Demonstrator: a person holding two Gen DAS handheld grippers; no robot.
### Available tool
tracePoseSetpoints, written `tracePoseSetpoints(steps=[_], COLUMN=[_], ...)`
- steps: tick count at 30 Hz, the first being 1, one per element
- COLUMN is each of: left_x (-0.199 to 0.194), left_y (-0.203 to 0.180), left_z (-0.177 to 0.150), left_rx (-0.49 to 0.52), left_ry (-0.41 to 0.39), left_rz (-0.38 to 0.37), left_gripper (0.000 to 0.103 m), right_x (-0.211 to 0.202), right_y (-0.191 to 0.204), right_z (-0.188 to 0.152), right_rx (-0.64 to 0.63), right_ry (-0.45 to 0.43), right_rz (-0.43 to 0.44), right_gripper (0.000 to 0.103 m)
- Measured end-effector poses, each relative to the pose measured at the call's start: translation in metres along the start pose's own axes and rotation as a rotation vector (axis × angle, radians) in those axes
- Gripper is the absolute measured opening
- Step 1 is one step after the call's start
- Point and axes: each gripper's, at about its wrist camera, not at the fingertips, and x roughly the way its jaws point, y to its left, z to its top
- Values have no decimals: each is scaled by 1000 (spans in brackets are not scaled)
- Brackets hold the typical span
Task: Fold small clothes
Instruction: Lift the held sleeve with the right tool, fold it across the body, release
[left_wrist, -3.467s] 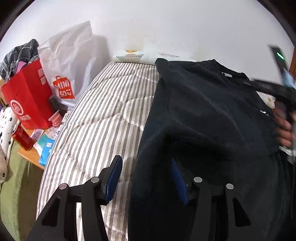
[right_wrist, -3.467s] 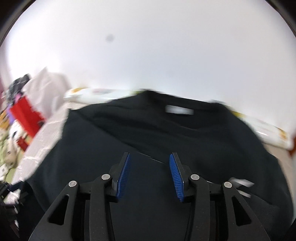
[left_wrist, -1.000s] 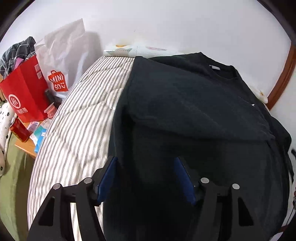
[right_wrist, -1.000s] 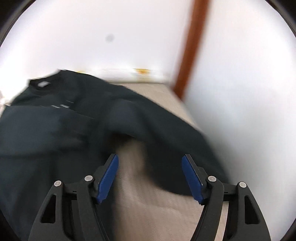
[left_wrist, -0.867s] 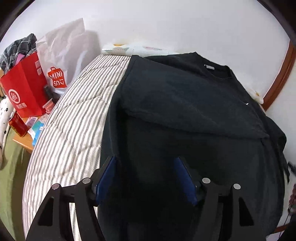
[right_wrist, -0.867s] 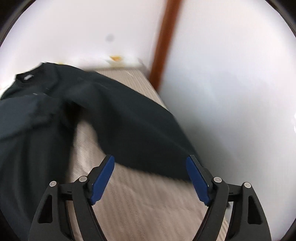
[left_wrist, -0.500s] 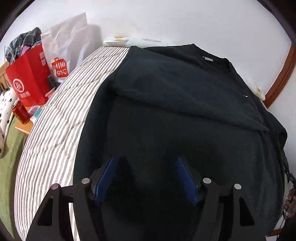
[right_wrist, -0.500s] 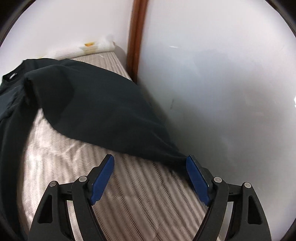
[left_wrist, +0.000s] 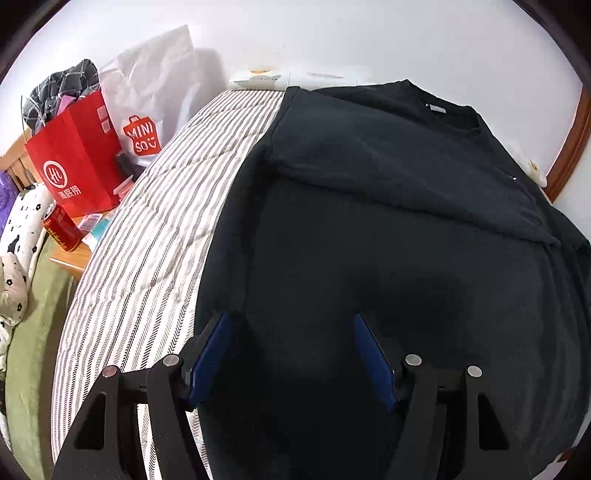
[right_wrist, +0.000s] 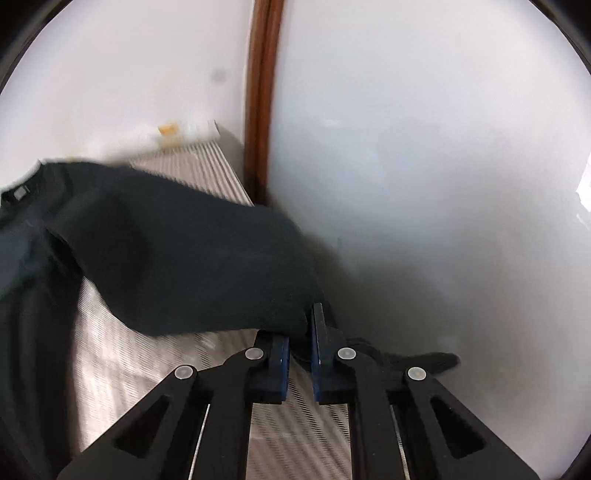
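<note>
A black long-sleeved top (left_wrist: 388, 221) lies spread on the striped mattress (left_wrist: 147, 240), neck toward the wall, its left sleeve folded across the chest. My left gripper (left_wrist: 291, 354) hovers open over the top's lower left part, with nothing pinched between the blue pads. In the right wrist view the top's right sleeve (right_wrist: 192, 258) stretches toward the side wall. My right gripper (right_wrist: 300, 332) is shut on the end of that sleeve, with the cuff bunched between its blue pads.
A white wall (right_wrist: 424, 184) and a brown wooden post (right_wrist: 262, 110) stand close to the right of the sleeve. Left of the mattress are a red paper bag (left_wrist: 74, 158), a white shopping bag (left_wrist: 155, 96), a red can (left_wrist: 61, 227) and a small wooden table (left_wrist: 70, 258).
My right gripper swung right to the sleeve's end and closed on the cuff. My left gripper slid a little further over the top's lower part and stayed open.
</note>
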Motion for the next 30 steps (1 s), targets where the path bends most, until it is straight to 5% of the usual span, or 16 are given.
tracePoseSetpoints(steps=[6,11,18,23,30], left_x=[2,3,4,5,5], left_y=[-7,-4,-7,-7,-8], left_z=[-3,-4,-8,-9,-9], left_rx=[80,72,85,81,80], left_ry=[-30,-43,-63,-63,-64], left_rz=[5,-15,-7,-6,-8], left_gripper=[67,71,79,82,82], right_x=[-60,-99,-133,-121,-74], right_y=[51,130,242,330,376], right_z=[46,81,85,71,39], right_rx=[-11,-86,-202,-305,-369], right_ry=[-134,-226,-256,-204,-11], right_rz=[115,247,436,536,565], right_gripper=[8,8,8,8,21])
